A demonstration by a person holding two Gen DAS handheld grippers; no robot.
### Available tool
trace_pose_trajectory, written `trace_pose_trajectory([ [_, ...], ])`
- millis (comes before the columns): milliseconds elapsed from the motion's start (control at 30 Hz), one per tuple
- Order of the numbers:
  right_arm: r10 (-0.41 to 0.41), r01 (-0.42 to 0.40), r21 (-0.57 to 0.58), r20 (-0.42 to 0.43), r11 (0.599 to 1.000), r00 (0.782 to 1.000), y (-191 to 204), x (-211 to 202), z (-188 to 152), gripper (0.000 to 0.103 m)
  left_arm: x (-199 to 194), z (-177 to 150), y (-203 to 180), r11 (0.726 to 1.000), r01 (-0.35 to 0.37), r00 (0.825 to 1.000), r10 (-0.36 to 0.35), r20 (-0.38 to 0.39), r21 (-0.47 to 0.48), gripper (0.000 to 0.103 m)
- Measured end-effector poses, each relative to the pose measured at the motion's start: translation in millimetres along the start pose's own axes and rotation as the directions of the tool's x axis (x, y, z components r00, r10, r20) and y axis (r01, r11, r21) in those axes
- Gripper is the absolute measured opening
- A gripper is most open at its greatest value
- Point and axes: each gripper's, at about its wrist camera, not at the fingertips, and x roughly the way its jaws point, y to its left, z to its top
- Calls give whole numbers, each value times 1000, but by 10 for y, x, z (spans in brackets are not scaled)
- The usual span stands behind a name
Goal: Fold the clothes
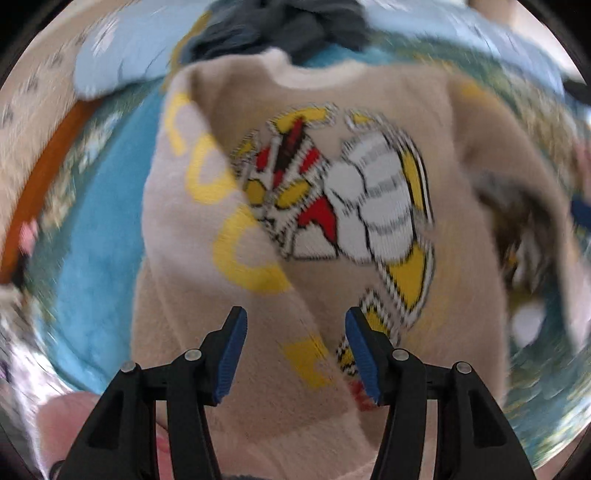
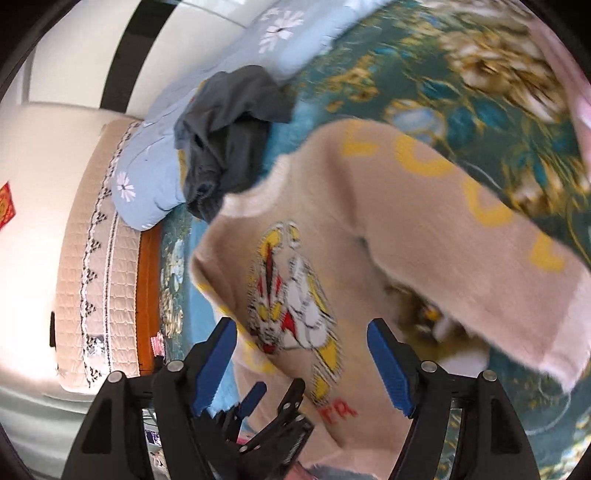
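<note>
A beige sweater (image 1: 332,92) with a red, white and yellow cartoon print and yellow letters on the sleeves lies flat on a bed. Its left sleeve (image 1: 221,206) is folded in over the chest. Its right sleeve (image 2: 480,236) stretches out to the side in the right wrist view. My left gripper (image 1: 293,317) is open and empty above the sweater's lower part. My right gripper (image 2: 301,328) is open and empty above the sweater (image 2: 295,192). The left gripper (image 2: 280,391) also shows below it in the right wrist view.
A dark grey garment (image 2: 229,125) lies crumpled beyond the sweater's collar, also in the left wrist view (image 1: 280,29). A light blue flowered pillow (image 2: 155,177) lies beside it. The bed has a teal floral cover (image 2: 424,74) and a blue blanket (image 1: 96,236). A quilted cream headboard (image 2: 92,258) stands at the left.
</note>
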Motion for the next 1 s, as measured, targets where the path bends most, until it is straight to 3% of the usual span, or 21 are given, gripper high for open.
trace_pose_trajectory([
  [67,-6,6,18,8,1000,1000,-79,-46,-34,76,91,-35,-53,999,-32,999,33,-33,37,57],
  [167,-13,13,34,13,999,1000,-133,-95,-63,76,156,-17,-9,999,-43,998,44,-55,21,62],
  [333,-3,2,37,21,999,1000,-67,-141,-81,76,214,-21,36,998,-55,997,56,-53,15,64],
  [500,-5,5,25,19,1000,1000,34,-127,-115,76,242,-22,283,996,-15,998,9,-67,-88,56],
  [600,-11,10,29,13,1000,1000,79,-98,-132,76,250,-31,489,985,33,996,-45,-71,-171,30],
  [667,-3,2,33,14,999,1000,102,-98,-144,76,240,-31,603,975,75,994,-90,-65,-211,7],
  [900,-43,41,60,31,997,999,11,-176,-220,76,106,-24,1254,904,203,976,-217,5,-377,7],
  [1000,-56,54,78,33,996,998,-54,-190,-243,76,-63,32,1633,878,225,974,-213,76,-423,7],
])
